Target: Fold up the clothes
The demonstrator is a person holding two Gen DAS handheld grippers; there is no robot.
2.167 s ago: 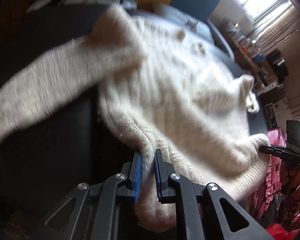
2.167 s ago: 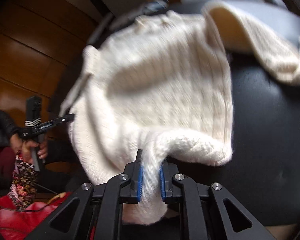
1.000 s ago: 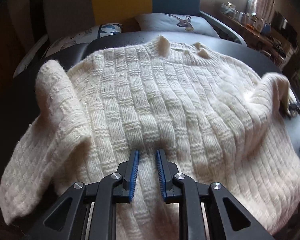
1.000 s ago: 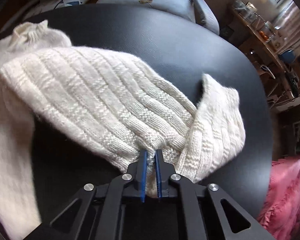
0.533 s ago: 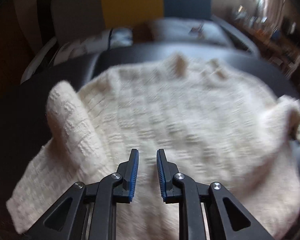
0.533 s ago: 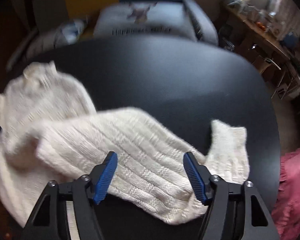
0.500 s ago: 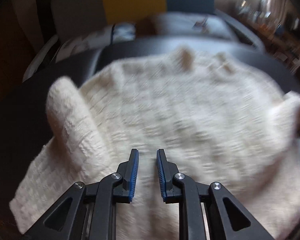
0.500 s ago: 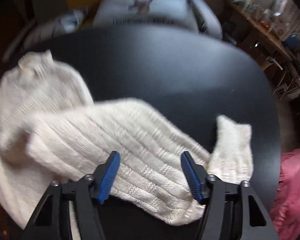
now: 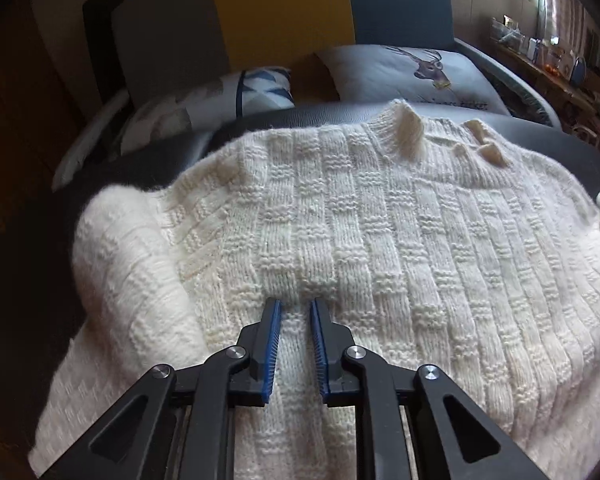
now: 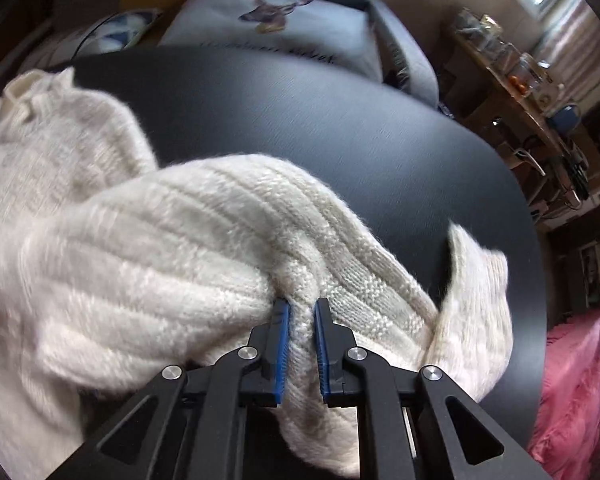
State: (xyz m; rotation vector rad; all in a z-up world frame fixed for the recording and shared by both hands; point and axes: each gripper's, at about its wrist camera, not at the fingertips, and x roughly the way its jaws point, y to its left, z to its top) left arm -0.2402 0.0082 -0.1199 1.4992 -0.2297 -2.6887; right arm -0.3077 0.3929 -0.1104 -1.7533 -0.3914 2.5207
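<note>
Cream chunky-knit sweater (image 9: 380, 248) spread on a round black table (image 10: 340, 128), its right sleeve (image 10: 204, 240) gripped.

Half a second ago the right gripper (image 10: 299, 344) gaped above the sleeve; now it pinches it, likely to fold it inward. The left gripper (image 9: 295, 344) stays narrowly parted over the body, holding nothing.
</note>
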